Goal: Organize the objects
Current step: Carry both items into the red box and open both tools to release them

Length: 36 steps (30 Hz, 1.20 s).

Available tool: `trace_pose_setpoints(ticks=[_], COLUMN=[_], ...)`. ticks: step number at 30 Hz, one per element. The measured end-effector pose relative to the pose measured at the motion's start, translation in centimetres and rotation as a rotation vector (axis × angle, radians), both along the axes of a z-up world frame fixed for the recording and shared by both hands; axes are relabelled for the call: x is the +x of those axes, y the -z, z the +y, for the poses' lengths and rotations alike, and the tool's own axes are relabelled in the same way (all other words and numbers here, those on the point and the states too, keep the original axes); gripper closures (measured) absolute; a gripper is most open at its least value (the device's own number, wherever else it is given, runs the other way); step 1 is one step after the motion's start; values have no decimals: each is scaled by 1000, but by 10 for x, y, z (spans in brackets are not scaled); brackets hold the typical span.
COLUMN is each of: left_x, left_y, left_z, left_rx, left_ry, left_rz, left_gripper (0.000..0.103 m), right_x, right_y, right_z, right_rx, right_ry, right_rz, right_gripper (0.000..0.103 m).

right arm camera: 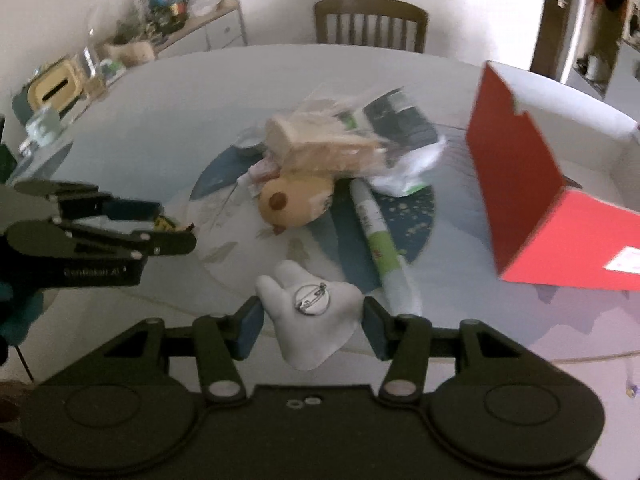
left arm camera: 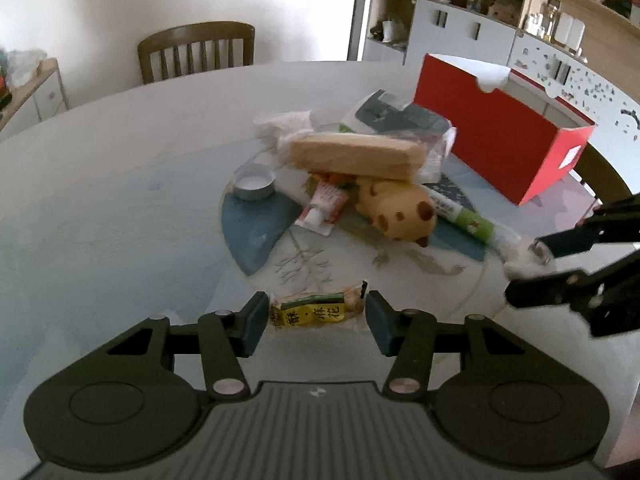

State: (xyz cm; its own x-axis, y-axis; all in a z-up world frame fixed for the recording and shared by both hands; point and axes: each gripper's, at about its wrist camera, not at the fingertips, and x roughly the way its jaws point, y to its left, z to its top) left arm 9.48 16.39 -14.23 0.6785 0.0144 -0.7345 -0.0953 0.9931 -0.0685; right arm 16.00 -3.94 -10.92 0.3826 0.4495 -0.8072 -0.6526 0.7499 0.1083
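Observation:
My left gripper (left arm camera: 317, 316) is shut on a small yellow-and-green snack packet (left arm camera: 308, 312), gripped end to end just above the table. The same gripper (right arm camera: 176, 226) shows at the left of the right wrist view, with the packet (right arm camera: 168, 222) peeking between its fingers. My right gripper (right arm camera: 312, 320) is shut on a white plush piece (right arm camera: 320, 332) with a round metal pin (right arm camera: 309, 299) on its back. From the left wrist view that right gripper (left arm camera: 528, 272) sits at the right edge, white plush (left arm camera: 520, 266) in it. An open red box (left arm camera: 492, 140) stands at the back right.
A pile lies mid-table (left arm camera: 120, 160): a wrapped loaf (left arm camera: 352, 156), a spotted yellow plush (left arm camera: 396, 208), a red-and-white tube (left arm camera: 326, 208), a green-and-white stick pack (left arm camera: 460, 212), a grey-green bag (left arm camera: 400, 116), a small tin (left arm camera: 255, 184). A chair (left arm camera: 196, 50) stands behind.

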Motion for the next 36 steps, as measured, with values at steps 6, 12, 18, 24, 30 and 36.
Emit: trace_pose_setpoints(ticks=[6,12,18,24,30,36], left_x=[2,15,35,61,90,116], left_y=[-21,-48,-72,-91,-99,-108], left_z=[-17,-44,-73,-103,-134,-162], left_rx=[-33,-42,-44,-37,-12,13], left_ry=[20,65,109,146,172,188], left_rz=[-13,-54,-95,-136,-159,-185], left_gripper=[51,51,51,51,51,51], right_x=[4,16,32,53,78,103], right_y=[-23,-47,-69,-82,-88,-91], right_z=[-21,-43,-66,-89,-115,-141], right_rx=[-9,-2,15,26,17,15], right_ry=[45,87,106,110,121,130], right_rz=[-21,-43,-84,-124,-159,-186], right_gripper=[51,51,51,51,51,51])
